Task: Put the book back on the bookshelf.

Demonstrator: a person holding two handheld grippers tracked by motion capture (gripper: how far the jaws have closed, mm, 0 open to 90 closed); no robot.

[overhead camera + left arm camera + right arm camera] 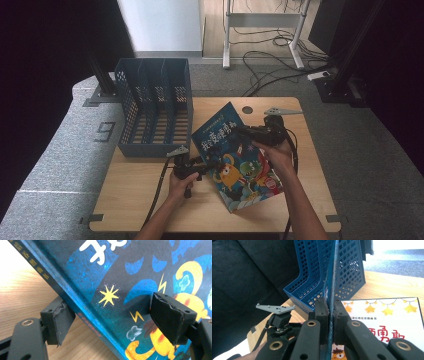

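The picture book (235, 155) lies mid-table, at four o'clock from the blue file rack (155, 107). It looks thin, stiff-covered, glossy, likely slippery. The right gripper (331, 322) pinches the cover's edge; the left gripper (112, 322) straddles the spine, jaws open.

Floor mark (105, 131), left of centre, high view: "9".
Book cover (235, 157), centre: large white Chinese title, not legible.
Title page (387, 322), lower right, right gripper view: red "勇敢".
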